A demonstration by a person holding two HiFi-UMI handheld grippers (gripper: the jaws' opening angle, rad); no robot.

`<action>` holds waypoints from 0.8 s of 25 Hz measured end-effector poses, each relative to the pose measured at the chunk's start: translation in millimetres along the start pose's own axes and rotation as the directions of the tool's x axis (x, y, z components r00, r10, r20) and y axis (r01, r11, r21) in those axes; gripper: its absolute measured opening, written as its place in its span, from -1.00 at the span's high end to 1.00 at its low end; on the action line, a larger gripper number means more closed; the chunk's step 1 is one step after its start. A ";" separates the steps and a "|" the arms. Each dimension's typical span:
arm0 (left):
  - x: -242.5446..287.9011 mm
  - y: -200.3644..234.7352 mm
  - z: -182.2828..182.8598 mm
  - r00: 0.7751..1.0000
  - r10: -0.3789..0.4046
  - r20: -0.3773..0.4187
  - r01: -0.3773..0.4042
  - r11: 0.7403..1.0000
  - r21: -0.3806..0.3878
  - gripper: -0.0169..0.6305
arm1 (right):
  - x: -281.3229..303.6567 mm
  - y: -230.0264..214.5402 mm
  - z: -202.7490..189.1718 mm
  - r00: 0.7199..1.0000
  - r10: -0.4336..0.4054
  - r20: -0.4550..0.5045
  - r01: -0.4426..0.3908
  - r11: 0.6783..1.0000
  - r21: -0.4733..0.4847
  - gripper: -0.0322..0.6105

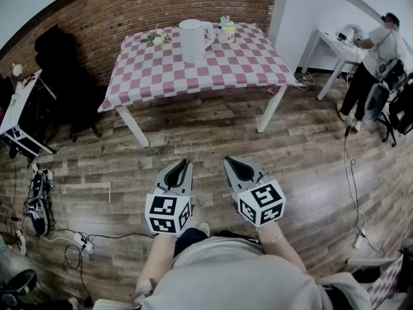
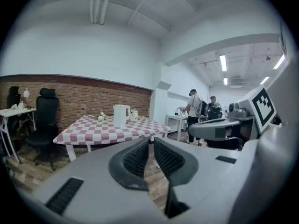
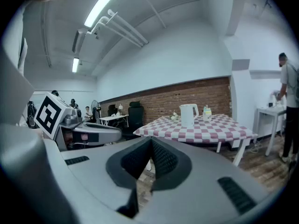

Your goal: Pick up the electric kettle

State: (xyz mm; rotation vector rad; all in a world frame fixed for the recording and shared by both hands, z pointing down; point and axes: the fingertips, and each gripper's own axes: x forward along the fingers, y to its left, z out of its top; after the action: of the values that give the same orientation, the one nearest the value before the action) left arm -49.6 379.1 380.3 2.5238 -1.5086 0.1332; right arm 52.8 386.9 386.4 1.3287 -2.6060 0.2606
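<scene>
Two grey two-jaw grippers, each carrying a cube of black-and-white square markers, are hovering side by side over the brown wooden plank floor (image 1: 206, 134), pointing toward a table. The left gripper (image 1: 185, 163) is holding its ribbed black pads all but together, only a sliver showing between them and nothing lying in it. The right gripper (image 1: 228, 161) is pressing its pads together at the tips, likewise pinching nothing.

Beyond the grippers and well apart from them, a white-legged table draped in a pink-and-white checked cloth (image 1: 213, 76) is standing in front of a red brick wall (image 1: 129, 8). The tall white electric kettle (image 1: 193, 41) is standing upright near the table's far edge, about midway along it, its handle turning toward the right. Just beside it, nearer the far right corner, a small pale container topped with yellow and green (image 1: 226, 31) is sitting. Toward the far left corner a little bunch of pale flowers (image 1: 157, 39) is lying.

Left of the table a black office chair (image 1: 61, 70) is standing by the wall. Dark shoes (image 1: 37, 199) and a white power strip with cables (image 1: 81, 241) are lying on the floor at the left. At the far right a person in a light shirt (image 1: 381, 47) is standing at a white side table (image 1: 335, 50).
</scene>
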 end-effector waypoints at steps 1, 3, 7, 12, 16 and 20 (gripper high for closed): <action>0.3 0.4 0.8 1.000 0.000 0.000 0.000 1.000 -0.001 0.79 | 0.9 0.2 1.3 1.000 0.001 0.000 -0.001 1.000 -0.004 0.91; 1.7 1.6 2.7 1.000 -0.001 0.002 0.001 1.000 -0.002 0.79 | 2.7 1.2 3.6 1.000 0.004 0.001 -0.004 1.000 -0.009 0.91; 6.5 4.9 8.0 1.000 -0.008 0.017 0.008 1.000 0.002 0.79 | 6.3 7.4 4.0 1.000 0.013 0.004 -0.013 1.000 -0.006 0.91; 6.6 1.8 14.8 0.997 -0.055 0.057 0.055 0.998 0.001 0.79 | 10.5 12.5 9.6 0.999 0.017 0.035 -0.017 1.000 0.010 0.90; 4.5 2.0 33.0 0.984 -0.129 0.124 0.130 0.992 -0.001 0.79 | 15.0 2.8 18.8 0.997 -0.029 0.066 0.028 0.999 0.025 0.88; 5.3 21.4 34.6 0.985 -0.130 0.109 0.129 0.992 0.016 0.79 | 25.9 6.3 27.8 0.994 -0.051 0.099 0.046 0.998 0.050 0.80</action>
State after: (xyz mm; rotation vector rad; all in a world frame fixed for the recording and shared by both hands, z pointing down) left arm -66.8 357.2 350.0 2.6674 -1.3782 -0.0185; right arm 30.0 363.6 366.0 1.4545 -2.6606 0.2572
